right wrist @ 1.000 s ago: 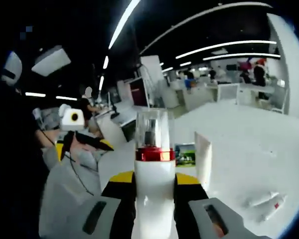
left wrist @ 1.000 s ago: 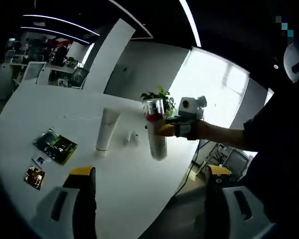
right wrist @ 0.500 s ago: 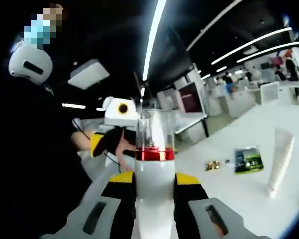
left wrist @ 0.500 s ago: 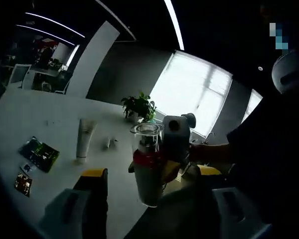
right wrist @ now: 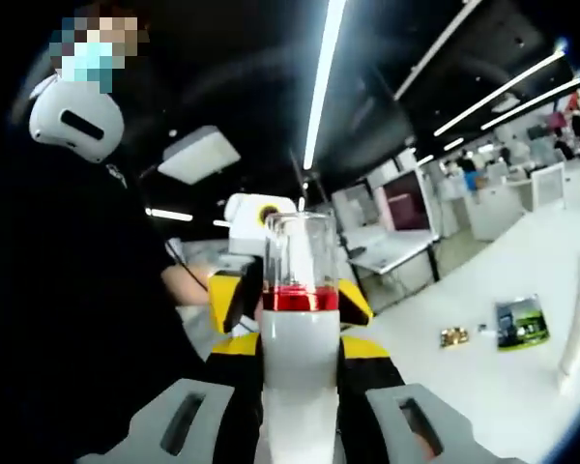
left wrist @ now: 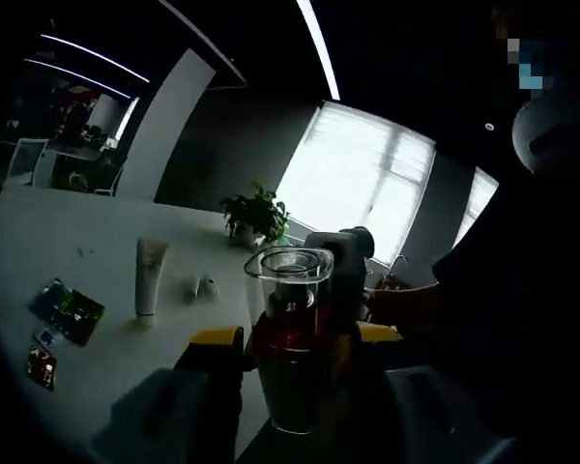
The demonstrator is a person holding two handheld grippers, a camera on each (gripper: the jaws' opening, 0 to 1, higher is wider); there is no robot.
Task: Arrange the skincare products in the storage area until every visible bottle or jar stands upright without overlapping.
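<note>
Bottle (right wrist: pixel 299 329) sits pinched upright in my right claw (right wrist: pixel 300 372) above the desk (left wrist: pixel 97 290), between my left claw's (left wrist: pixel 285 338) spread jaws; I'd close those gently before releasing.

Clear-capped bottle (left wrist: pixel 290 338) between the left hand-held gripper (left wrist: pixel 285 340) jaws, seemingly touching.

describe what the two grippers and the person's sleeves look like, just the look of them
The right gripper has two pale grey moulded jaw arms with dark oval slots, black inner faces and yellow tips. The left gripper is built the same, grey with yellow tips, though backlit and dim in its own view. In the right gripper view a thin dark cable runs by the left gripper. The person's sleeve is dark.
</note>
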